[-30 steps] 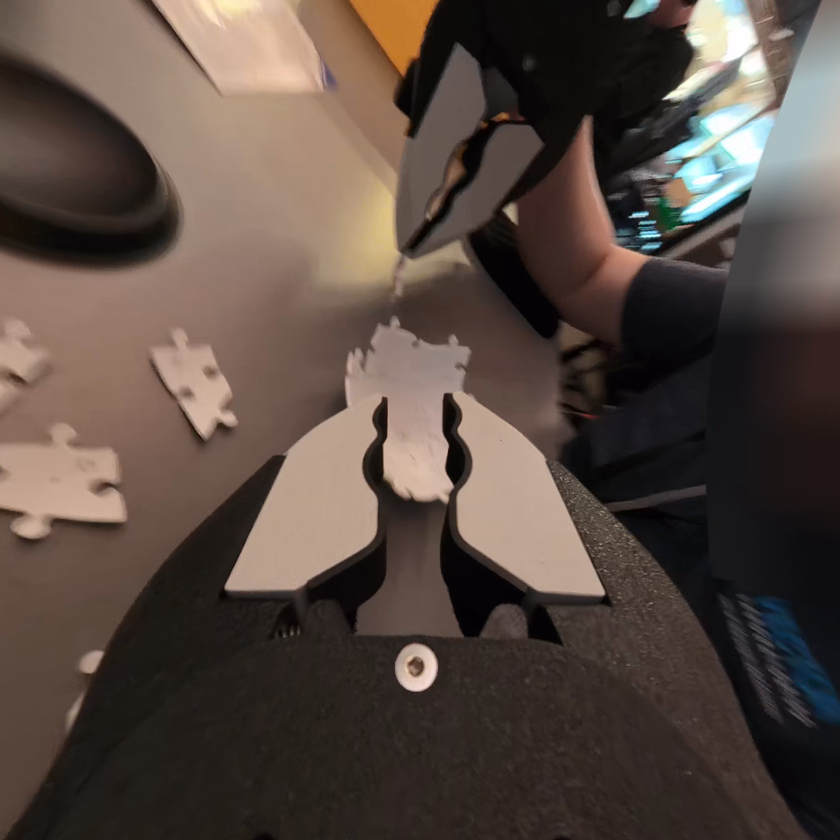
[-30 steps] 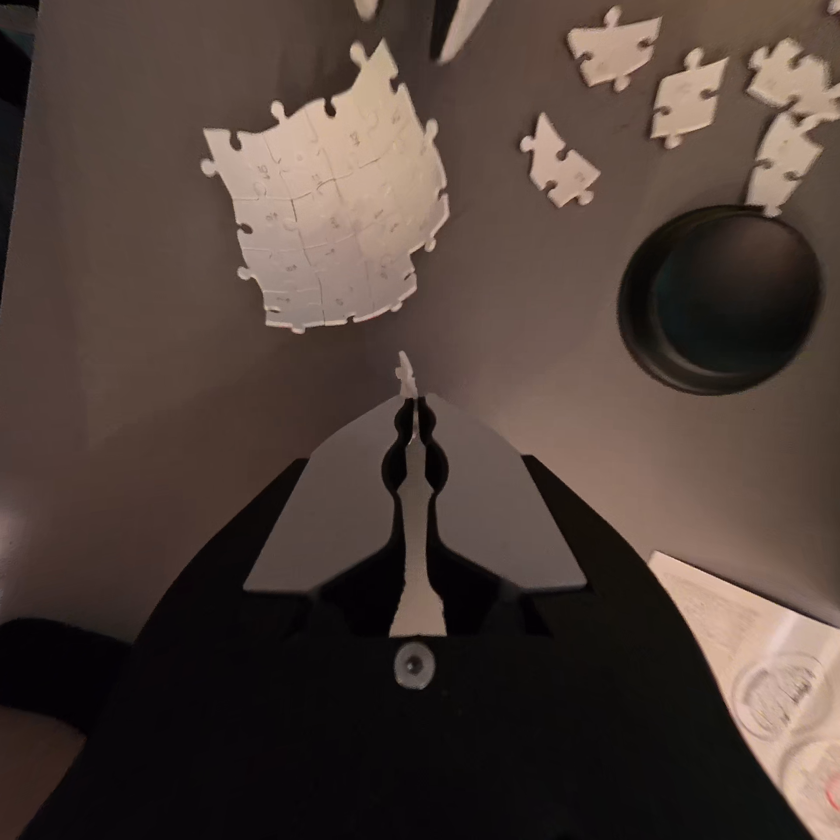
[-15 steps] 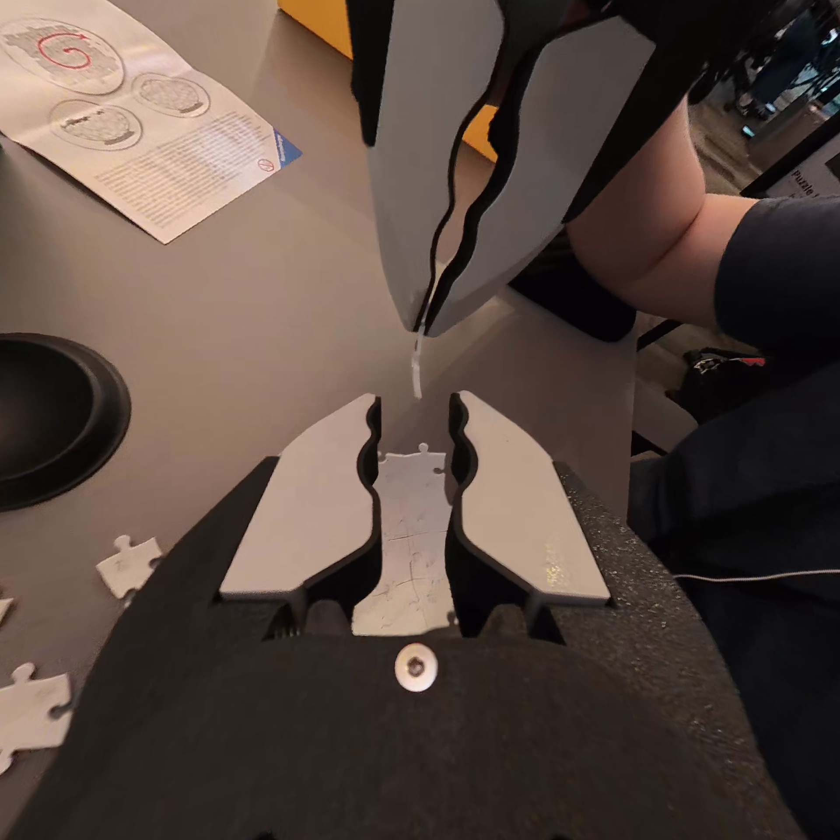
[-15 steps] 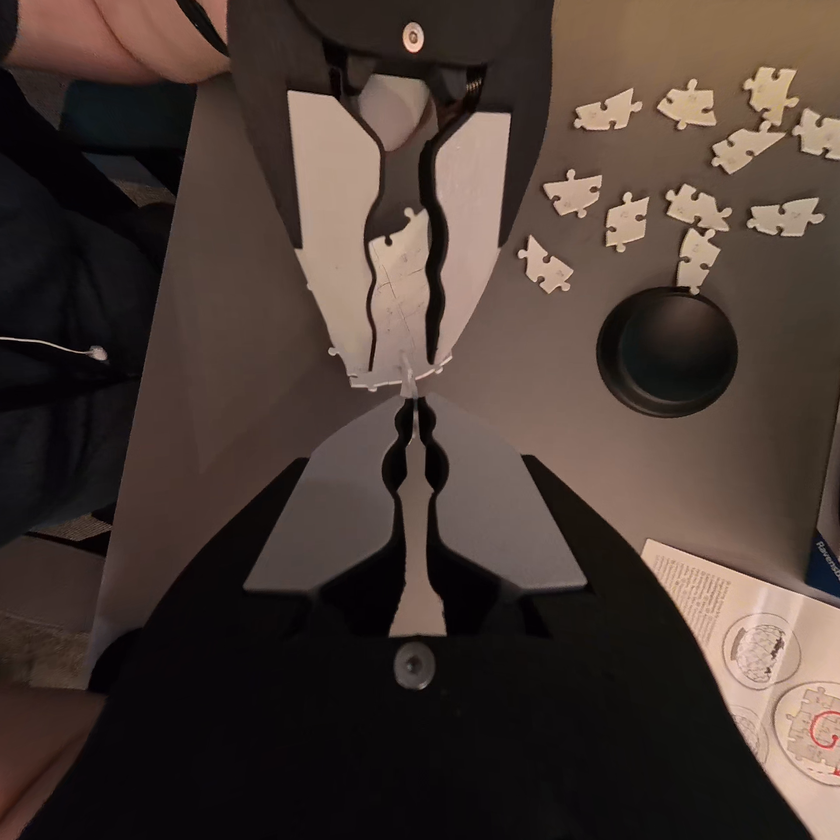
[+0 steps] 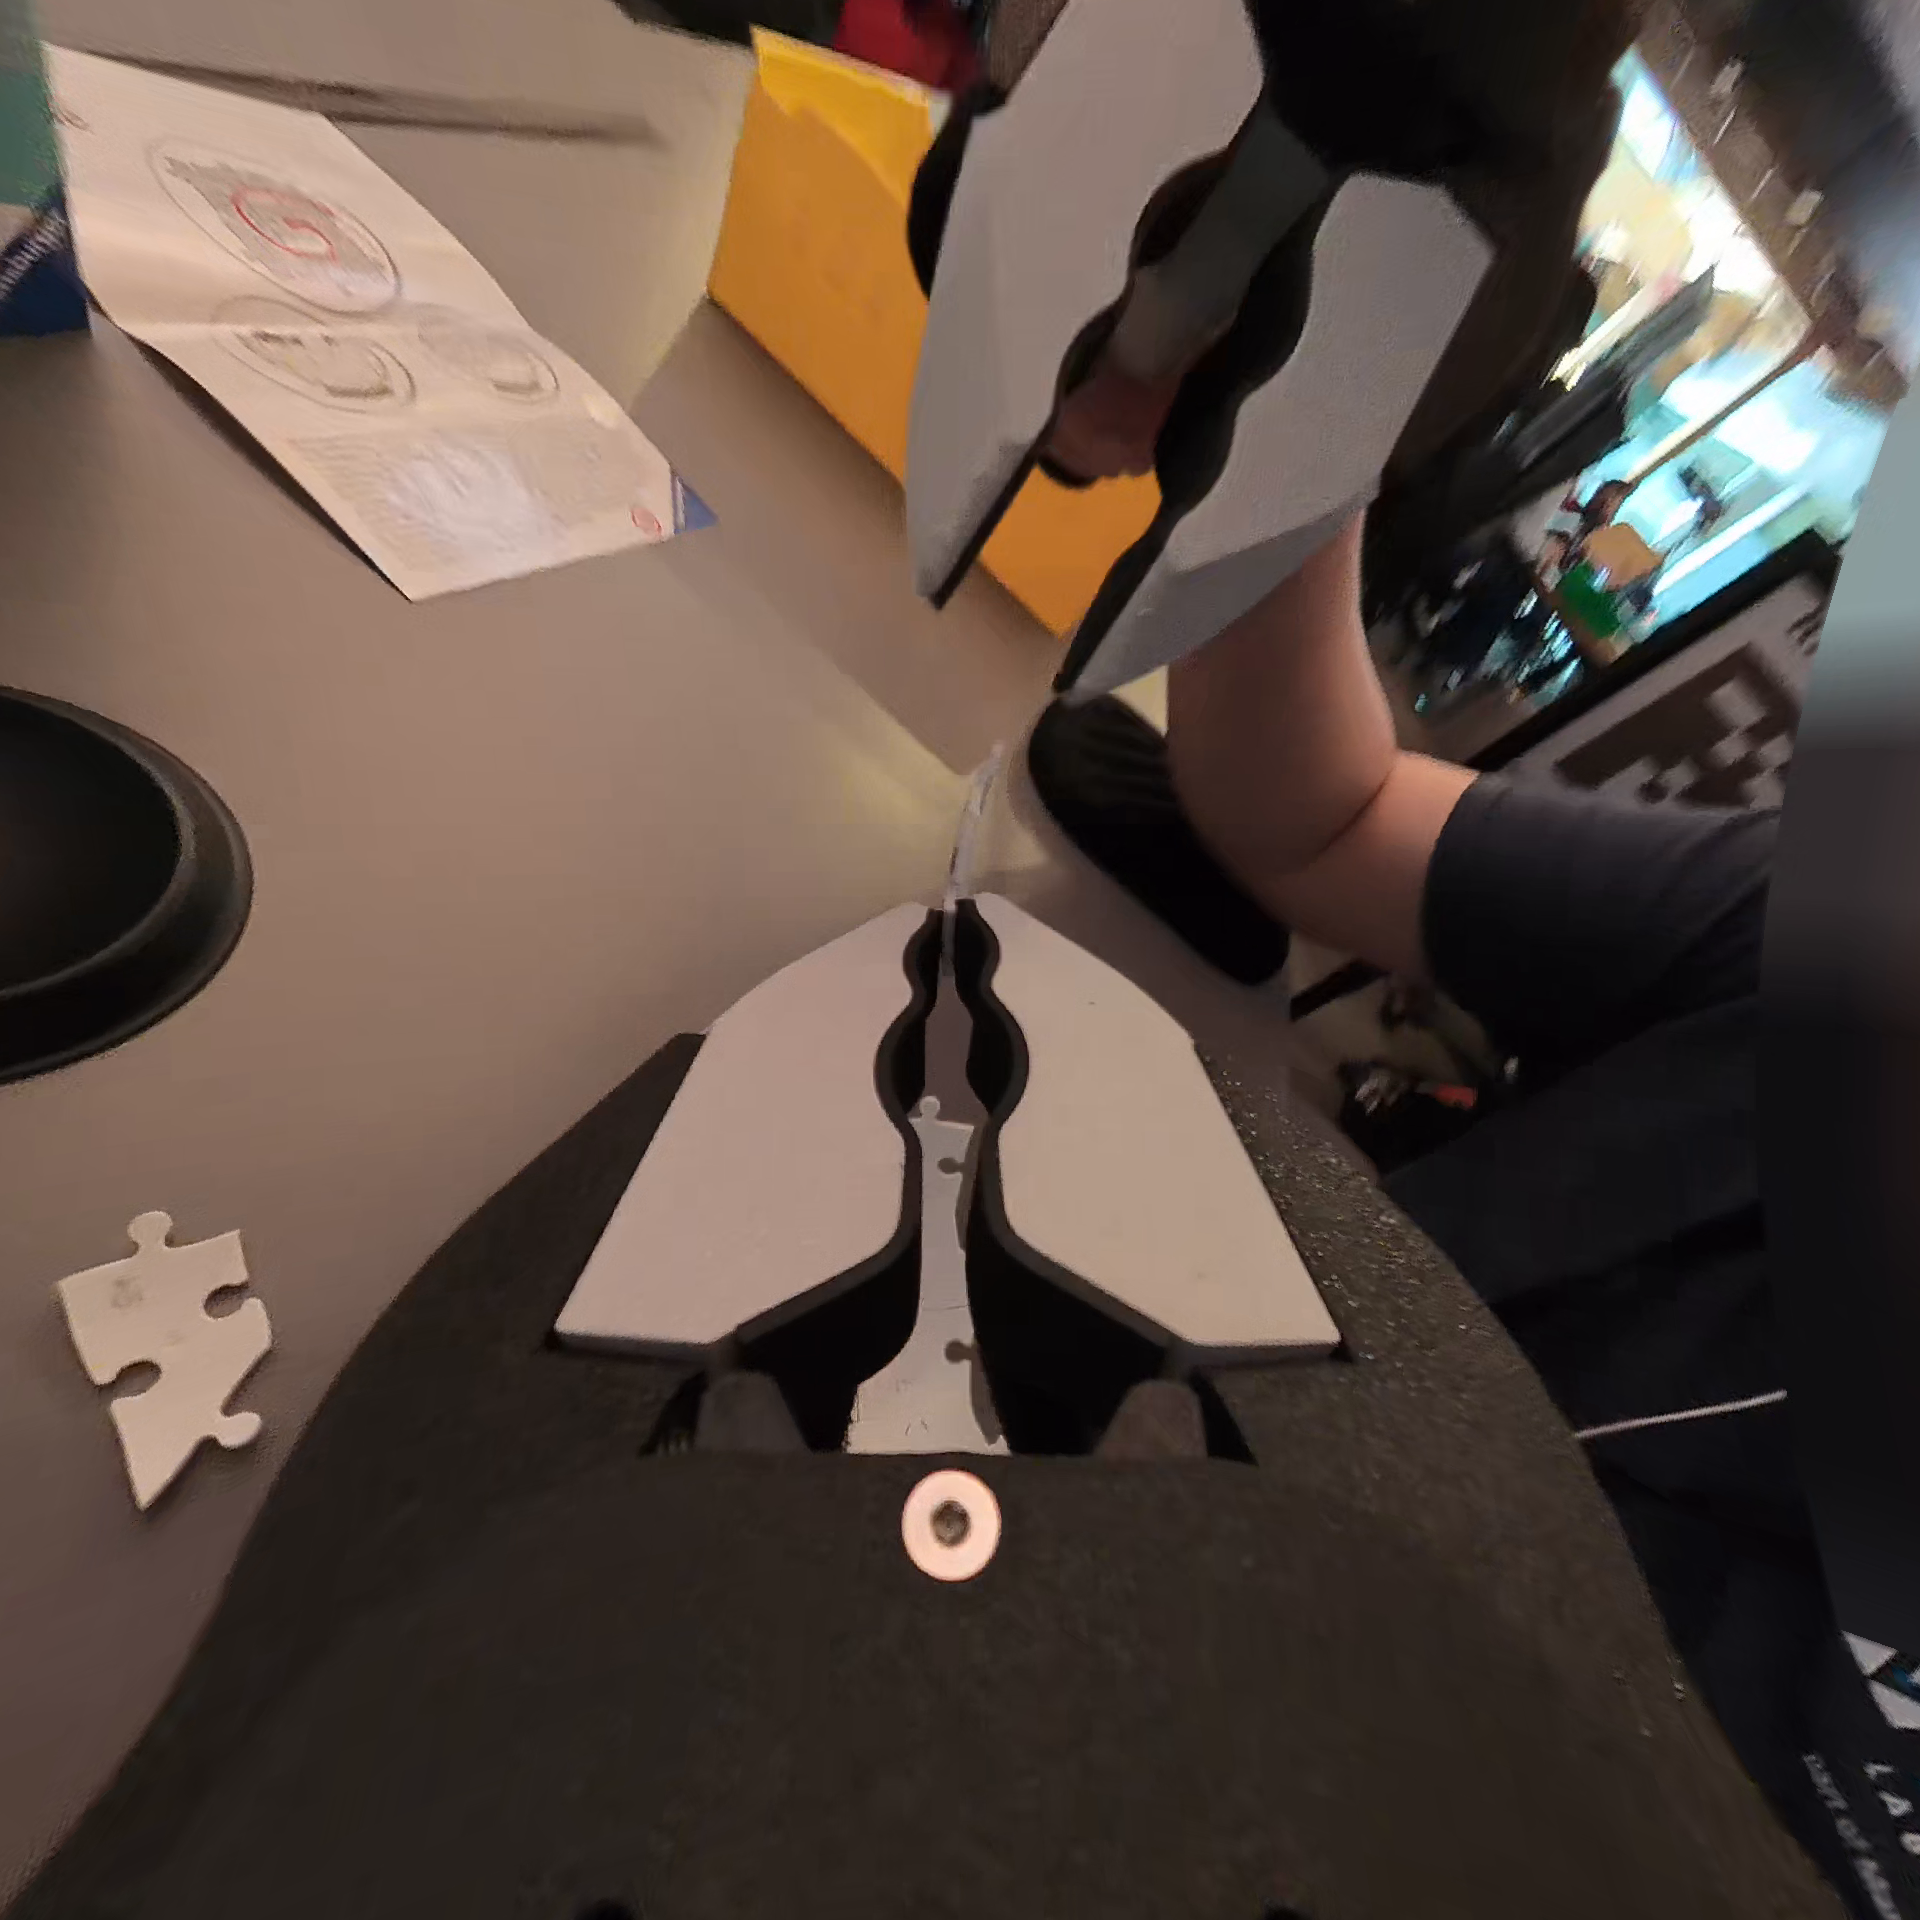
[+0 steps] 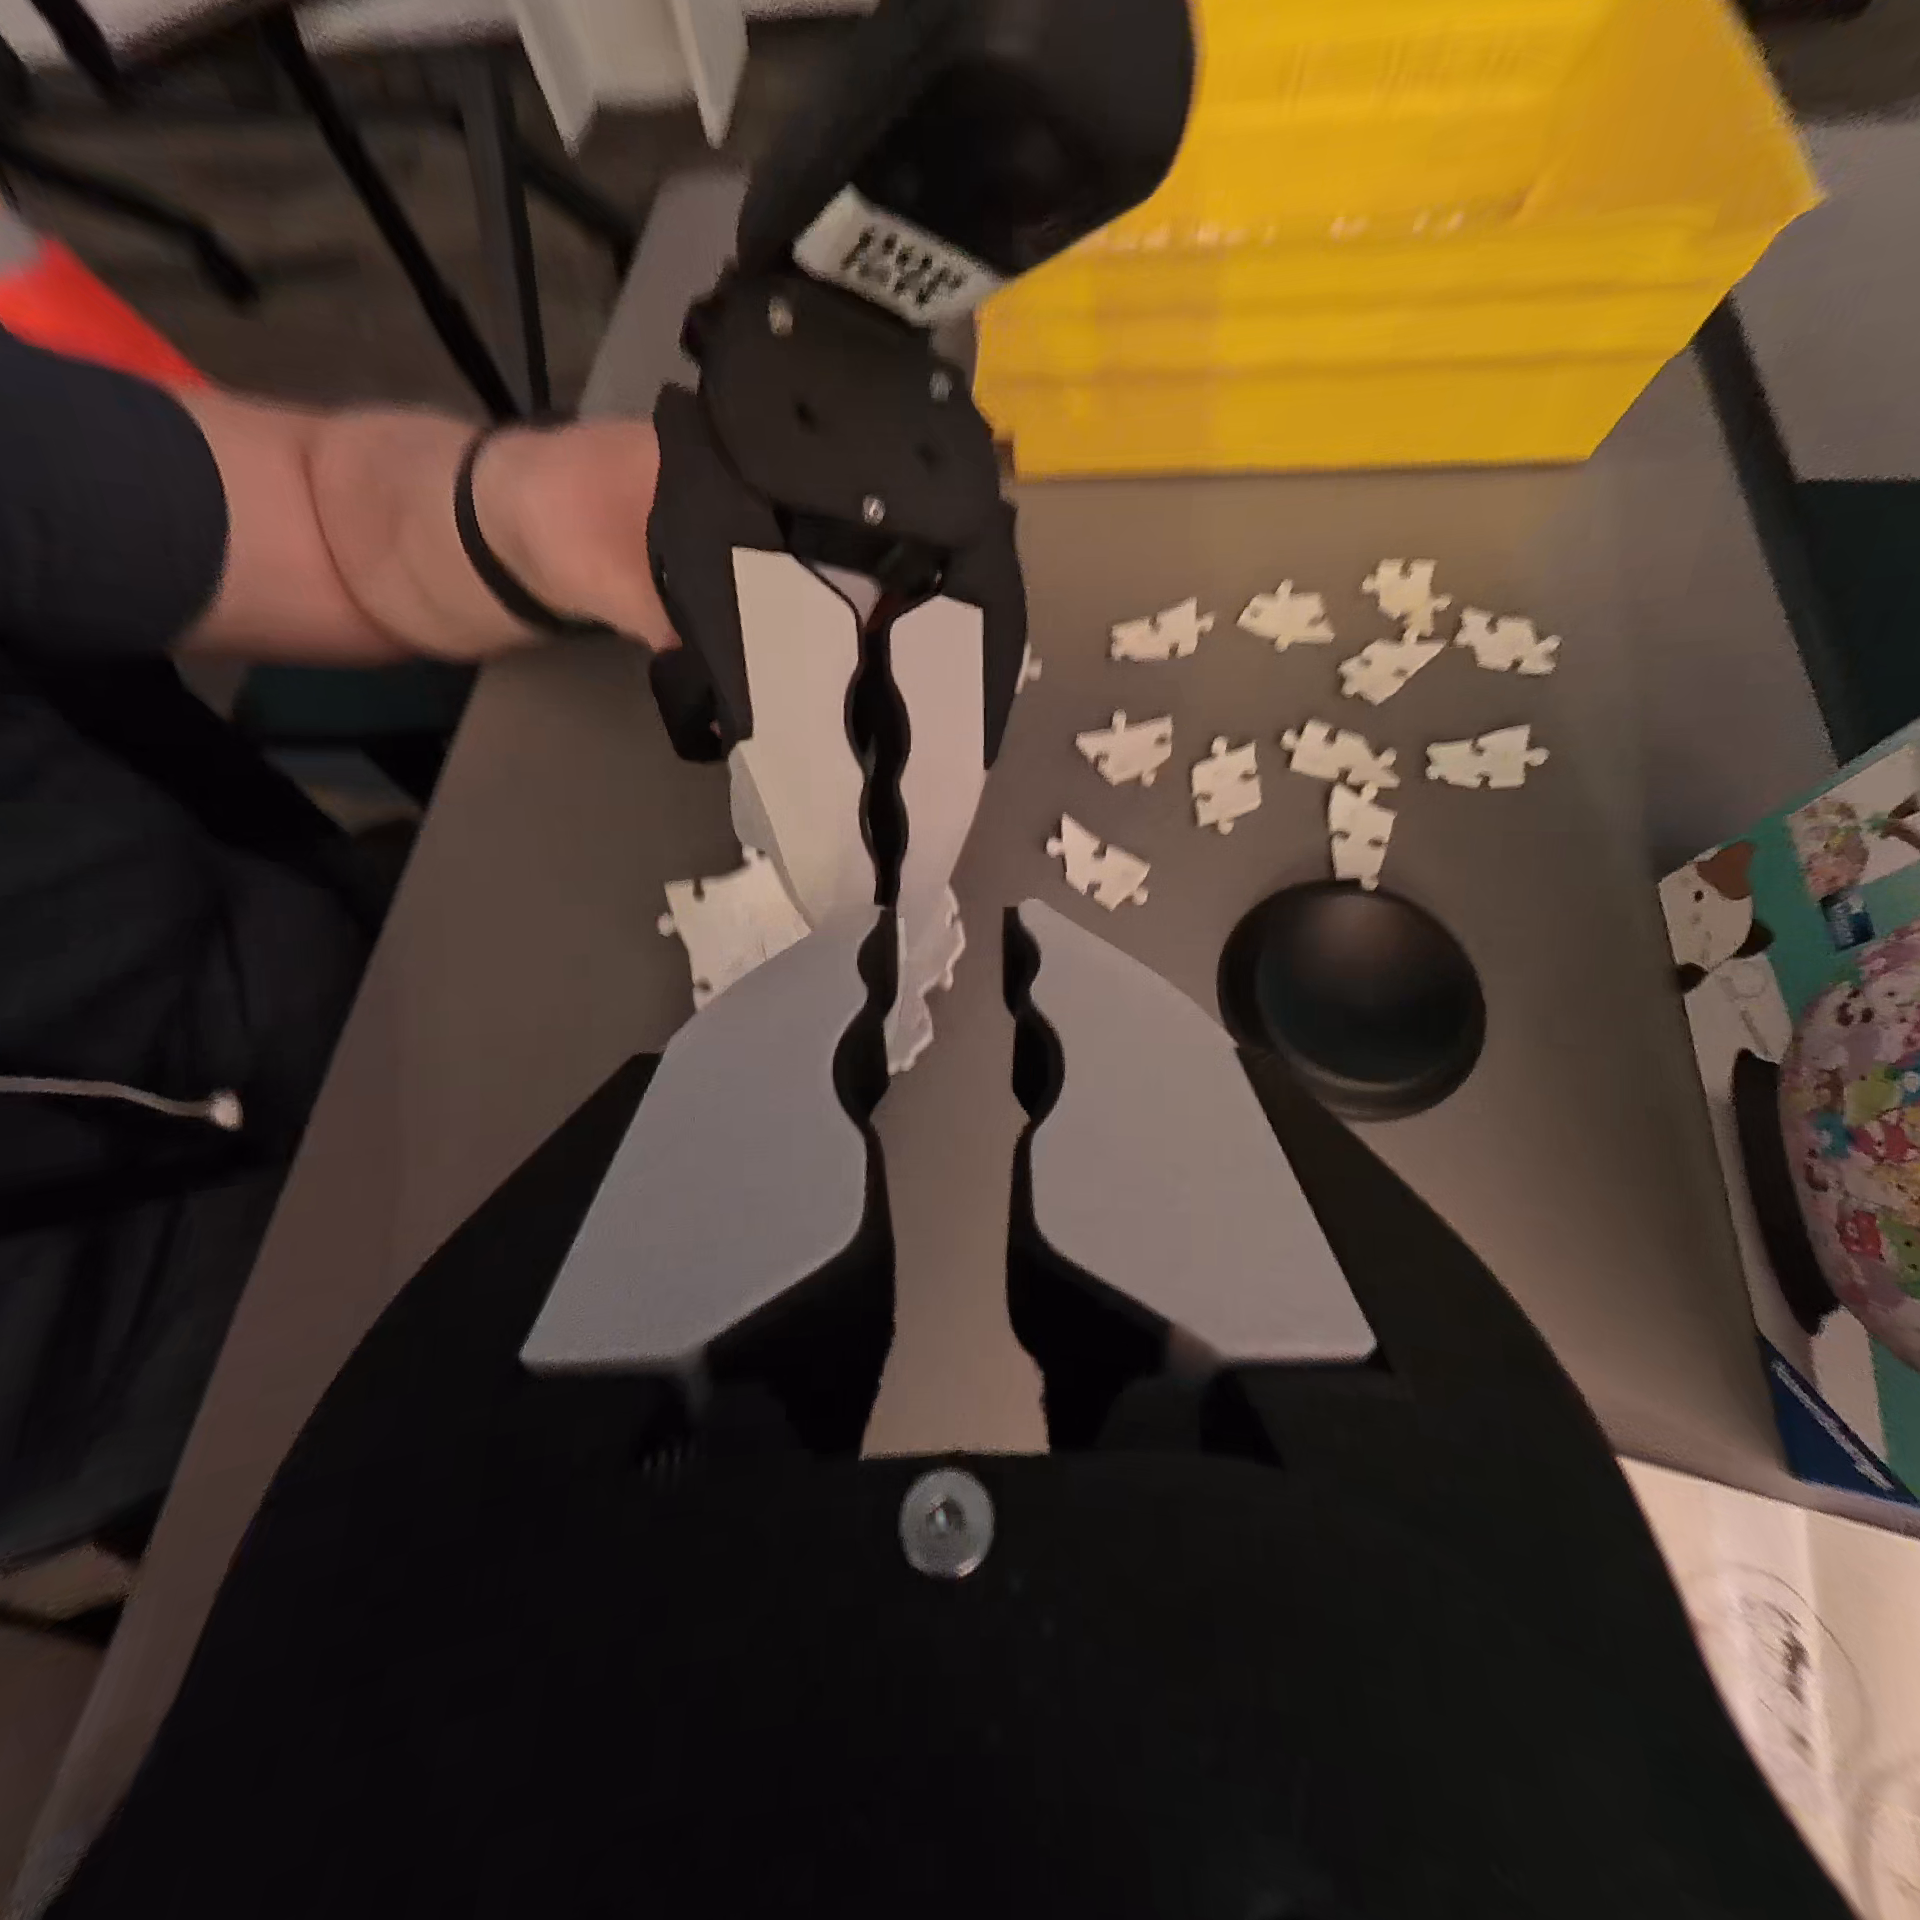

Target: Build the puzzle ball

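Observation:
My left gripper [image 5: 951, 909] is shut on a single white puzzle piece [image 5: 964, 831], which sticks out of its tips edge-on. The joined white puzzle panel [image 5: 940, 1247] lies on the grey table under this gripper. It also shows in the right wrist view [image 6: 727, 920]. My right gripper [image 6: 948, 925] is open and empty, just in front of the left gripper [image 6: 888, 883], tip to tip. In the left wrist view the right gripper [image 5: 1003, 644] hangs open above and beyond the held piece.
Several loose white pieces [image 6: 1226, 779] lie right of the panel; one [image 5: 166, 1340] lies near my left gripper. A black round stand [image 6: 1351, 997], a puzzle box [image 6: 1818, 987], an instruction sheet [image 5: 343, 343] and a yellow bin [image 6: 1351, 260] surround them. A person's hand [image 6: 416, 540] holds the left gripper. The left gripper's tips are roughly 5 cm from the right gripper's.
My right gripper has opened, let go of the single piece and drawn back. My left gripper has shut on that piece.

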The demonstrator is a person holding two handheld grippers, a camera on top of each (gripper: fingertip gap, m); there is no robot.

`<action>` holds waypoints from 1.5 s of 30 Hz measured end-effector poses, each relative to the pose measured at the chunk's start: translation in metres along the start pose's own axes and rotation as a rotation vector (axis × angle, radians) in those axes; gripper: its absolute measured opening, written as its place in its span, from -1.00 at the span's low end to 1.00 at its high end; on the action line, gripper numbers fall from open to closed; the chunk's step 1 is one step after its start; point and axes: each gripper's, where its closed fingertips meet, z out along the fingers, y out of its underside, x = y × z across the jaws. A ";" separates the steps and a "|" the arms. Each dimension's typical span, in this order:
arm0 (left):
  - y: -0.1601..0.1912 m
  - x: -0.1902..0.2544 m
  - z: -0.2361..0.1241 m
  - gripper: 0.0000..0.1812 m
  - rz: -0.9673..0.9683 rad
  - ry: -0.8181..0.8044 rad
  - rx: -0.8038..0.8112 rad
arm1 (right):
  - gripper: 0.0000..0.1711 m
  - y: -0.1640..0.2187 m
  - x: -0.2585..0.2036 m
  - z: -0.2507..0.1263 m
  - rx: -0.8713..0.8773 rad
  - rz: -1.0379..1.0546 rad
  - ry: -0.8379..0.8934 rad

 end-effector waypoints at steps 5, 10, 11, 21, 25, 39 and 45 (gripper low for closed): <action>-0.013 -0.008 -0.019 -0.98 -0.039 -0.013 0.105 | -0.74 0.003 0.002 0.009 0.053 0.114 -0.115; -0.013 -0.008 -0.021 -0.98 -0.038 -0.001 0.114 | -0.88 0.010 -0.003 0.027 0.030 0.120 -0.163; -0.012 -0.007 -0.020 -0.98 -0.037 0.014 0.109 | -0.95 0.011 -0.004 0.028 0.023 0.119 -0.168; -0.006 -0.055 -0.053 -0.64 0.186 -0.286 0.023 | -0.96 0.037 0.016 0.030 -0.009 0.369 -0.253; 0.004 -0.052 -0.047 -0.50 0.121 -0.161 -0.009 | -0.96 0.058 0.019 0.045 -0.084 0.415 -0.270; 0.047 -0.072 -0.027 -0.64 -0.051 -0.032 -0.241 | -0.96 0.080 -0.007 0.071 -0.356 0.434 -0.376; 0.046 -0.065 -0.016 -0.62 -0.095 0.095 -0.255 | -0.96 0.076 0.000 0.074 -0.489 0.406 -0.322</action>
